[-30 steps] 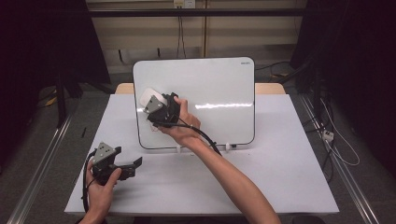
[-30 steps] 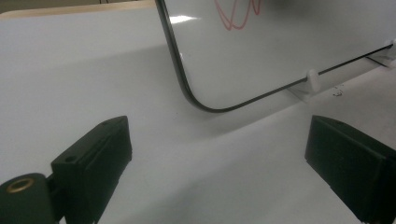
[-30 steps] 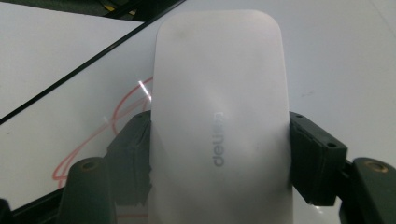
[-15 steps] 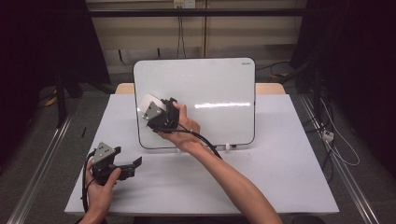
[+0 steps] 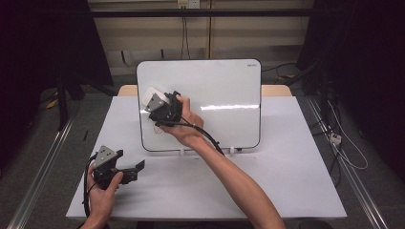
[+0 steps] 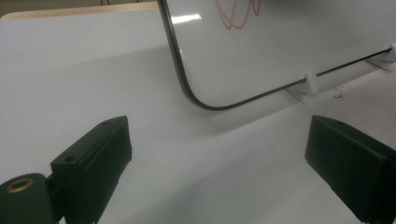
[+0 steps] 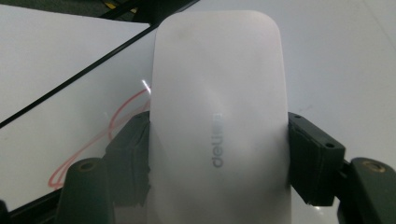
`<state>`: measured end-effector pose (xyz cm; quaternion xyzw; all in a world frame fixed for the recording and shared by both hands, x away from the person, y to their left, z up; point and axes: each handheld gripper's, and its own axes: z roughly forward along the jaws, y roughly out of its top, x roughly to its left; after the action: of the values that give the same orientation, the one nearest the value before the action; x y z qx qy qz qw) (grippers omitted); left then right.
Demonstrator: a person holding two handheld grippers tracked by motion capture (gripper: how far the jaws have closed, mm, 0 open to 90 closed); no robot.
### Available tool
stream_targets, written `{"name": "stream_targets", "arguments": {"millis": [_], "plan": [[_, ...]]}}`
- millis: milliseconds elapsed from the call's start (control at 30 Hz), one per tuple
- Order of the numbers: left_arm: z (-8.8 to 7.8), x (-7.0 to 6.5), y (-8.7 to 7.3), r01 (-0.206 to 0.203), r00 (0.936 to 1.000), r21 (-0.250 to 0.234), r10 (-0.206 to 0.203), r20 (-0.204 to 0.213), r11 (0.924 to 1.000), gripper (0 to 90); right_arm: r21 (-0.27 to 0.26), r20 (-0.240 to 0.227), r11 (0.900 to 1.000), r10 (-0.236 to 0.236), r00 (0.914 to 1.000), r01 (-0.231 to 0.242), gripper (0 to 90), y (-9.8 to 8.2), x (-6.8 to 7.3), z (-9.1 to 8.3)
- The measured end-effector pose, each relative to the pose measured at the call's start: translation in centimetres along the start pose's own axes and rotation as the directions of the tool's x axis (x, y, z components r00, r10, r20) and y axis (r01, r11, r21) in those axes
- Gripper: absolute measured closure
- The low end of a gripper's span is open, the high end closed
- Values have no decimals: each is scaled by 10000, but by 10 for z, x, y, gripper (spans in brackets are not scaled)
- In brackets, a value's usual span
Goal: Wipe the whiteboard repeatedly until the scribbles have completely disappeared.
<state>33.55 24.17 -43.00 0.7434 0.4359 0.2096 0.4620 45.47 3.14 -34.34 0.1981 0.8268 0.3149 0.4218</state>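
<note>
A white-framed whiteboard (image 5: 215, 95) stands upright on small feet at the back of the table. Red scribbled marks (image 5: 156, 128) lie on its lower left part, also seen as red scribble (image 6: 236, 16) and red scribble (image 7: 93, 144). My right gripper (image 5: 155, 104) is shut on a white eraser (image 5: 149, 97), held flat against the board's upper left. Up close, both jaws of the right gripper (image 7: 217, 158) press the sides of the eraser (image 7: 217, 116). My left gripper (image 5: 136, 167) rests low at the table's front left, open, with nothing between its jaws (image 6: 219, 154).
The white table (image 5: 267, 181) spreads in front of the board. Two white feet (image 5: 181, 152) hold the board's lower edge. Cables trail on the floor at the right (image 5: 344, 143). Metal rails run along both sides of the table.
The right gripper with the eraser slid a little down the board's left part, then back up. The left gripper stayed where it was.
</note>
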Motion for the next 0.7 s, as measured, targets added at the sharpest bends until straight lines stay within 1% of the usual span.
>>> {"name": "stream_targets", "arguments": {"millis": [433,467,500,533,600,633,700], "plan": [[-1,1,0,35,10000,-59,-35,-9,10000,71,9,243,9995,316,9992,-316,317,15,-23,7],[-1,1,0,24,10000,-37,-24,-13,10000,71,-17,287,9991,427,9987,-426,317,16,-24,8],[0,1,0,57,10000,-33,-57,-7,10000,71,69,338,9992,400,9986,-402,317,18,-24,8],[0,1,0,38,10000,-21,-38,33,10000,71,33,380,9995,325,9987,-326,317,19,-25,9],[-1,0,0,-27,10000,-32,27,12,10000,70,20,366,9992,411,9985,-412,317,19,-26,8],[-1,0,0,-20,10000,-38,20,11,10000,71,39,368,9995,307,9988,-309,317,19,-26,8],[0,1,0,-6,10000,-7,6,31,10000,70,-8,513,9995,318,9982,-318,317,19,-23,7]]}}
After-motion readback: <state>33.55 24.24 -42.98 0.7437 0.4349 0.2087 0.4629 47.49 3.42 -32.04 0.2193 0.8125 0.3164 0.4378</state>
